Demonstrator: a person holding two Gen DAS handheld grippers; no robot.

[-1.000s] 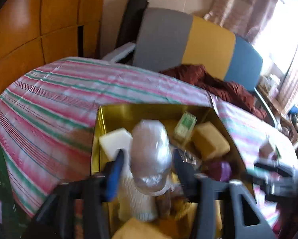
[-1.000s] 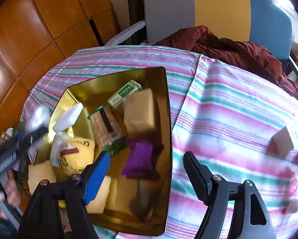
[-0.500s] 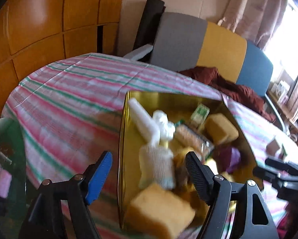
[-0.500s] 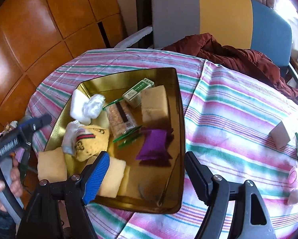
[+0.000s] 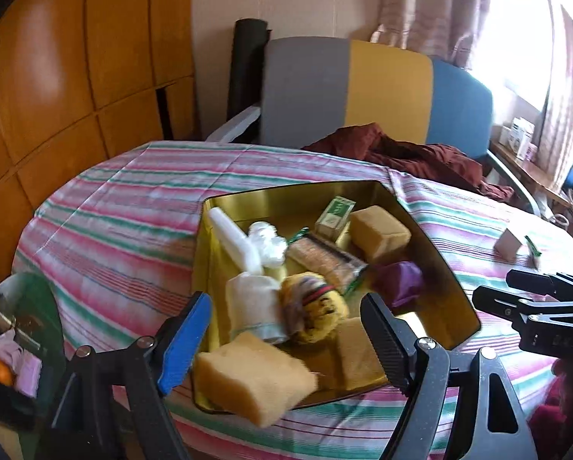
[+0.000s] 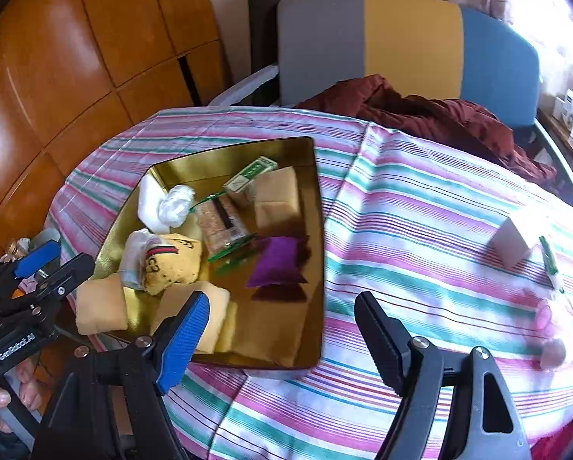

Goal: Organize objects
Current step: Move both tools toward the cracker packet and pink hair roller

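Observation:
A gold tray [image 5: 455, 306] sits on the striped tablecloth [image 5: 133, 237]. It holds a crumpled clear plastic ball [image 5: 267, 243], a white block [image 5: 233, 237], a green box [image 5: 334, 214], a cracker pack [image 5: 324, 262], a purple pouch [image 5: 399, 280], a yellow pouch [image 5: 313, 306], a white cloth [image 5: 250, 303] and several tan sponges [image 5: 248, 379]. My left gripper [image 5: 284, 306] hovers over the tray's near end, its jaws opening with nothing gripped. My right gripper [image 6: 282, 303] hangs open over the tray's near right corner [image 6: 317, 345], holding nothing.
To the right on the cloth lie a small pale box [image 6: 510, 243], a green pen [image 6: 549, 260] and pink bits [image 6: 550, 349]. A maroon garment [image 6: 420, 111] drapes from the grey, yellow and blue chair [image 6: 401, 38]. A green bin [image 5: 30, 326] of odds stands left of the table.
The left gripper was shut on the clear plastic ball over the tray; it let go, the ball now lies in the tray, and the jaws widened. Both grippers pulled back.

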